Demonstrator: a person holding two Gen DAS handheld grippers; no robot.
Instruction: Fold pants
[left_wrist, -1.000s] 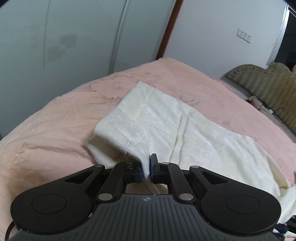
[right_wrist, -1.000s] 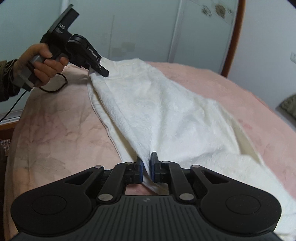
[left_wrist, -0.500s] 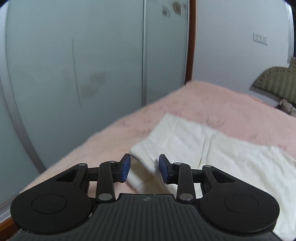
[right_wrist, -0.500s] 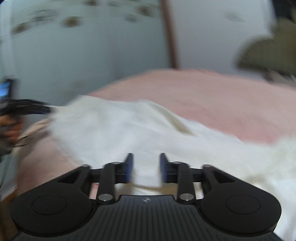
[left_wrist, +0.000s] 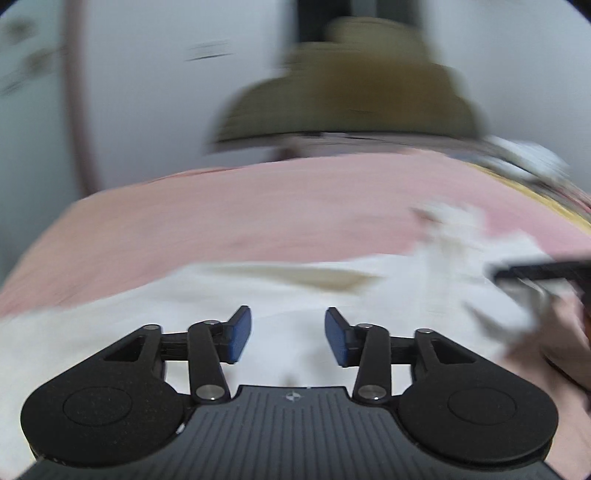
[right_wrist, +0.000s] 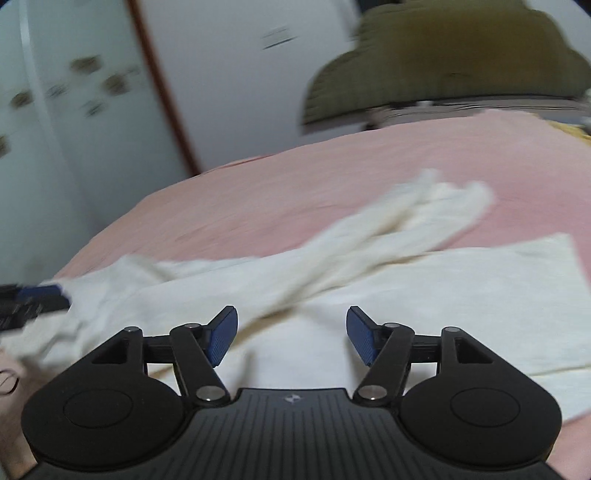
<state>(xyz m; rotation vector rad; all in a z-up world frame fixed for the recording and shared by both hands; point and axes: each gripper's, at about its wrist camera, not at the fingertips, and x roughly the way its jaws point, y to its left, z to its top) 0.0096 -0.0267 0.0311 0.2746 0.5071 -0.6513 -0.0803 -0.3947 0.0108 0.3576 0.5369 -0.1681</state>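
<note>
The cream white pants (right_wrist: 424, 291) lie on the pink bed (right_wrist: 295, 184), with one leg crossed over the other toward the far right. They also show in the left wrist view (left_wrist: 258, 295), blurred. My left gripper (left_wrist: 288, 338) is open and empty just above the cloth. My right gripper (right_wrist: 291, 336) is open wide and empty above the cloth. The right gripper shows at the right edge of the left wrist view (left_wrist: 543, 271). The left gripper shows at the left edge of the right wrist view (right_wrist: 33, 301).
The pink bed cover (left_wrist: 258, 210) stretches ahead. An olive headboard (right_wrist: 443, 62) stands at the far end against a white wall. A wardrobe with frosted doors (right_wrist: 55, 110) is at the left.
Both grippers, shut on the pants a second ago, have opened and let the cloth go. Both cameras have swung round toward the headboard, and the views are blurred by motion.
</note>
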